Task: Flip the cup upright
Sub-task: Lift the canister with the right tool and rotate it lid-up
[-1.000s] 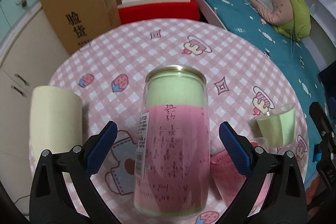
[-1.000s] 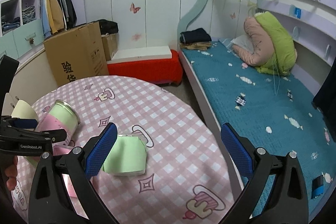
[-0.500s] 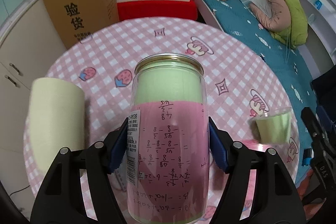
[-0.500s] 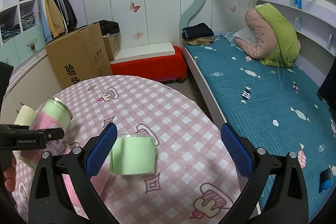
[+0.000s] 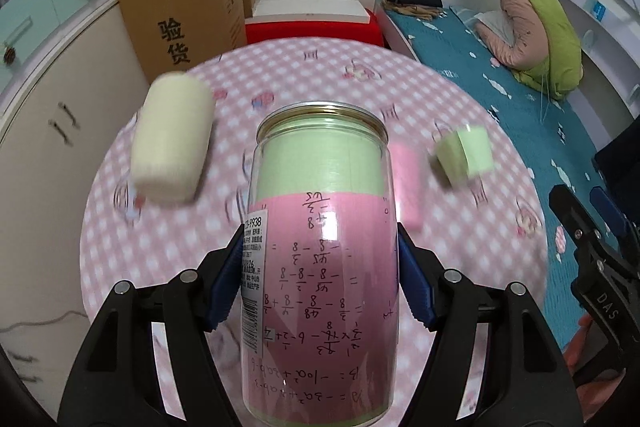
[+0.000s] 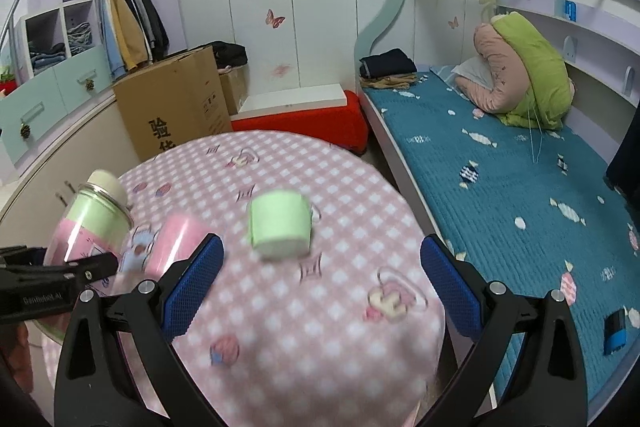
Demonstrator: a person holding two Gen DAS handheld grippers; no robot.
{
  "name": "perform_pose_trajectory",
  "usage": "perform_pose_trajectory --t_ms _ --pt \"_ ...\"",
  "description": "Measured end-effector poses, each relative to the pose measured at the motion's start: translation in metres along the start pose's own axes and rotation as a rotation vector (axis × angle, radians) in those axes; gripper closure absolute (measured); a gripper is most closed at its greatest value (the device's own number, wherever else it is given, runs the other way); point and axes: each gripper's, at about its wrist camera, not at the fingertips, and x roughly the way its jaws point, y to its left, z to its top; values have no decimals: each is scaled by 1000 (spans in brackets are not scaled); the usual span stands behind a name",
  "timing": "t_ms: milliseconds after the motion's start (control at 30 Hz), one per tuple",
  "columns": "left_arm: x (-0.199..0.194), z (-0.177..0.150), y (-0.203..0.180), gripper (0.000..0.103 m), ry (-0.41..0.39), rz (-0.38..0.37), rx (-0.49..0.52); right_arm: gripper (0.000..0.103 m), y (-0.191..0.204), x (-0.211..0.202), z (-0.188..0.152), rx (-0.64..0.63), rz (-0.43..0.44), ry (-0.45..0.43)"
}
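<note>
My left gripper (image 5: 320, 279) is shut on a clear can-shaped cup (image 5: 320, 267) lined with green and pink paper. It holds the cup lifted above the round pink checked table (image 5: 320, 75), rim pointing away and tilted up. The same cup (image 6: 88, 227) shows at the left of the right wrist view, in the left gripper. My right gripper (image 6: 320, 279) is open and empty above the table's near side. A green cup (image 6: 280, 223) lies on its side ahead of it, also seen in the left wrist view (image 5: 464, 155).
A cream cup (image 5: 172, 147) and a pink cup (image 5: 406, 183) lie on their sides on the table. A cardboard box (image 5: 184, 15) and a red box (image 5: 312, 27) stand behind it. A bed (image 6: 520, 187) runs along the right.
My left gripper closed on the clear cup, lifted it off the table and tilted its rim upward. The right gripper stayed open and shifted a little.
</note>
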Motion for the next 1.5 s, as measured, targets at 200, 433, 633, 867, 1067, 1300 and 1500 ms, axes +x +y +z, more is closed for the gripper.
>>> perform_pose_trajectory --t_ms 200,433,633,867,1067,1300,1500 --pt "-13 -47 -12 34 7 -3 -5 8 -1 -21 -29 2 6 37" --pt "1 -79 -16 34 55 -8 -27 8 -2 -33 -54 4 1 76" --pt "6 -88 -20 32 66 3 -4 8 -3 -36 -62 16 -10 97" --pt "-14 -86 -19 13 14 -42 33 8 3 -47 -56 19 13 87" --pt "-48 -76 4 13 -67 -88 35 8 19 -52 -43 44 101 116" --pt "-74 -69 72 13 -146 67 5 8 85 -36 -29 -48 181 228" --pt "-55 -69 118 13 -128 125 -7 8 129 8 -37 -31 241 442"
